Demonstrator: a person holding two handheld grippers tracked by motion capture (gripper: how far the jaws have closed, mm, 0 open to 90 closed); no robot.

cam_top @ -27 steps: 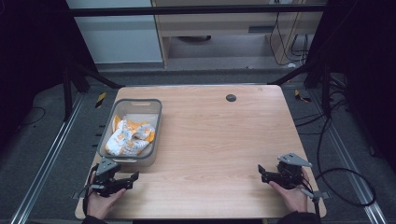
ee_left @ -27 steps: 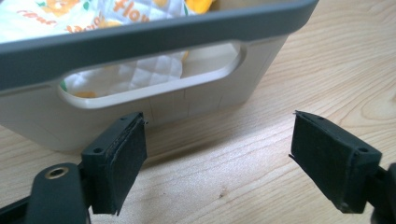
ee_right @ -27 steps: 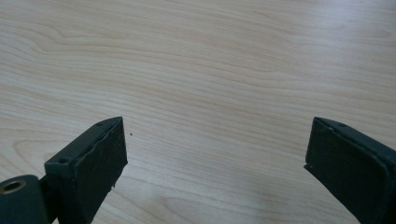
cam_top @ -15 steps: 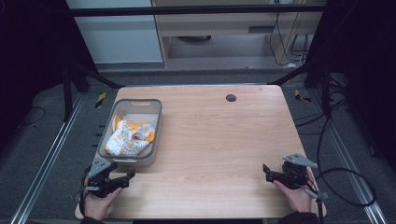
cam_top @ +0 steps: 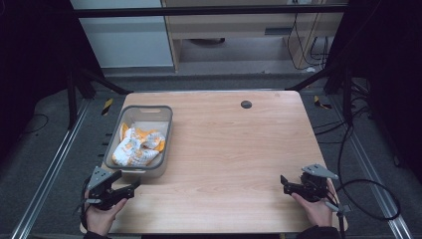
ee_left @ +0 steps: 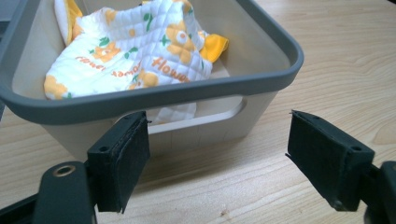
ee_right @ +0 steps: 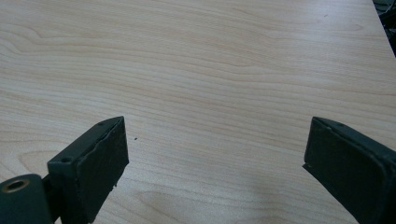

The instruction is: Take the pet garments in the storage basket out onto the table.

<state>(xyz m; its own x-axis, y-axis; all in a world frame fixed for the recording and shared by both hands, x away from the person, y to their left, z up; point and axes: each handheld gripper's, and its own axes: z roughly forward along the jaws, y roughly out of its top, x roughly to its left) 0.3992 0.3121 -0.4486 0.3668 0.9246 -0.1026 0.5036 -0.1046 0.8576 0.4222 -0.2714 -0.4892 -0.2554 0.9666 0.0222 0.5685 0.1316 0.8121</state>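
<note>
left gripper [cam_top: 130, 188] sits at the near left corner of the table [cam_top: 234, 149], jaws spread wide with nothing between them. in the left gripper view its jaws stand just short of the near wall of the grey bin [ee_left: 261, 88], not touching it. right gripper [cam_top: 284, 182] rests near the right front edge, jaws likewise wide and empty over bare wood, well apart from the bin. the bin stands on the left side of the table; inside lies a crumpled white quilted cloth [ee_left: 140, 60] with orange flowers and yellow lining.
</note>
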